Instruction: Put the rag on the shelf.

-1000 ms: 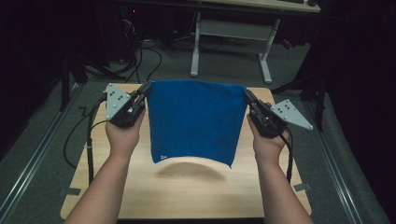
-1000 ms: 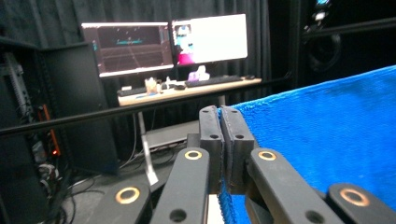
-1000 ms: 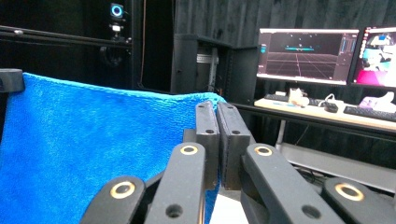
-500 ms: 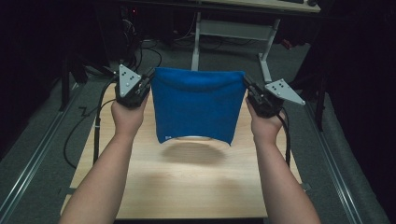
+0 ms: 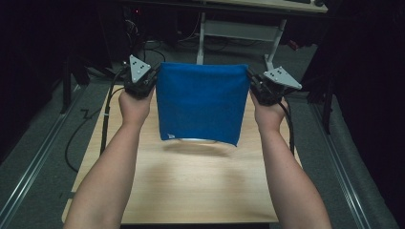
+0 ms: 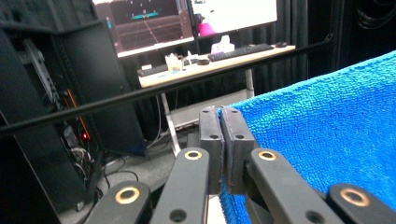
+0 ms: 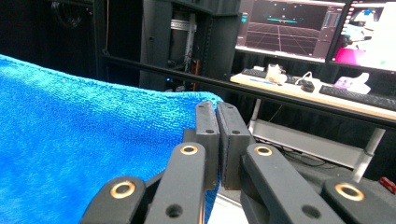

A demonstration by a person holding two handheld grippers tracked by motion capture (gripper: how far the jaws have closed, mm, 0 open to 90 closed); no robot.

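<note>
A blue towel (image 5: pixel 200 102) hangs in the air over the far half of the wooden table (image 5: pixel 191 191), stretched flat between my two grippers. My left gripper (image 5: pixel 154 78) is shut on the towel's upper left corner; in the left gripper view its jaws pinch the blue cloth (image 6: pixel 327 135) at the edge, gripper (image 6: pixel 219 116). My right gripper (image 5: pixel 250 82) is shut on the upper right corner; the right gripper view has the towel (image 7: pixel 84 130) spreading left from the closed gripper (image 7: pixel 215 112). The towel's lower edge, with a small white tag (image 5: pixel 171 136), hangs just above the tabletop.
Beyond the table stands a desk (image 5: pixel 248 5) on white legs, carrying monitors (image 7: pixel 289 23) and a keyboard (image 6: pixel 238 50). A dark rack (image 6: pixel 42 116) and cables (image 5: pixel 90 119) lie at the left. A black bar (image 6: pixel 163 88) crosses behind the table.
Both hands have carried the towel away from me toward the table's far edge. Its lower edge has lifted off the tabletop and now hangs free.
</note>
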